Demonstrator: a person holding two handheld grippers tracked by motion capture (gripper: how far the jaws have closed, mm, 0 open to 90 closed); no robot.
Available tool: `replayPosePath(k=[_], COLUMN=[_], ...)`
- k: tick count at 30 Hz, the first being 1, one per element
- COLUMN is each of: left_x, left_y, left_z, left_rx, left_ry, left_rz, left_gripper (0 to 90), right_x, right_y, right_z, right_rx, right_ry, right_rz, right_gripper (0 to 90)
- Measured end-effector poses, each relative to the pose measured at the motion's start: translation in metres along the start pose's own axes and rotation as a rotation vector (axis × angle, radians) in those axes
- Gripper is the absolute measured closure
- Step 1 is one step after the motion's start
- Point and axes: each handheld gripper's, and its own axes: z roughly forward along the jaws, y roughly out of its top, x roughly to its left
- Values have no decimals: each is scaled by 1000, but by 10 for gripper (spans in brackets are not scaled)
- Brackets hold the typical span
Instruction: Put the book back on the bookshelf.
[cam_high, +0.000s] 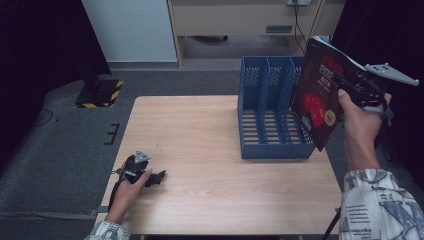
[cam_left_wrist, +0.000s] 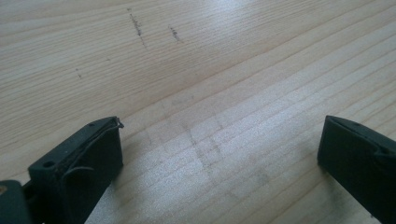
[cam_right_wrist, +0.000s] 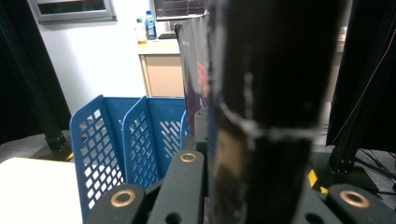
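A black and red magazine (cam_high: 320, 92) hangs upright in the air at the right, just over the right end of the blue file rack (cam_high: 270, 107). My right gripper (cam_high: 350, 82) is shut on its upper right edge. In the right gripper view the magazine (cam_right_wrist: 261, 107) stands edge-on between the jaws, with the blue file rack (cam_right_wrist: 121, 149) below and to the left. My left gripper (cam_high: 159, 177) rests on the wooden table (cam_high: 200, 135) near its front left corner, open with nothing in it. Between its spread jaws the left gripper (cam_left_wrist: 219, 154) frames bare wood (cam_left_wrist: 201, 74).
The rack has three slots and stands at the table's far right. A yellow-and-black striped stand base (cam_high: 100, 92) sits on the grey floor beyond the table's left. A pale cabinet (cam_high: 240, 20) is at the back.
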Motion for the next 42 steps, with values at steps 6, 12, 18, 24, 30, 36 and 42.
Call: replayPosePath(k=[6,12,18,24,30,36,42], left_x=[0,0,0,0,0,0,0], left_y=[0,0,0,0,0,0,0], left_z=[0,0,0,0,0,0,0], left_rx=[0,0,0,0,0,0,1], left_ry=[-1,-1,-1,-1,-1,0,-1], left_rz=[0,0,0,0,-1,0,0], left_gripper=[0,0,0,0,0,0,0], right_x=[2,5,8,10,9,7,8], right_y=[-2,-5,-7,-8,-9,-12,-18], right_z=[17,33,42,46,50,51,55], right_rx=[-4,-9,-19,-20,-22,-36,-43], right_ry=[-22,-39,-50,-59,-71,-79,-92], right_rz=[1,12,20,15,10,31,24], right_gripper=[870,870,870,870,870,870,870])
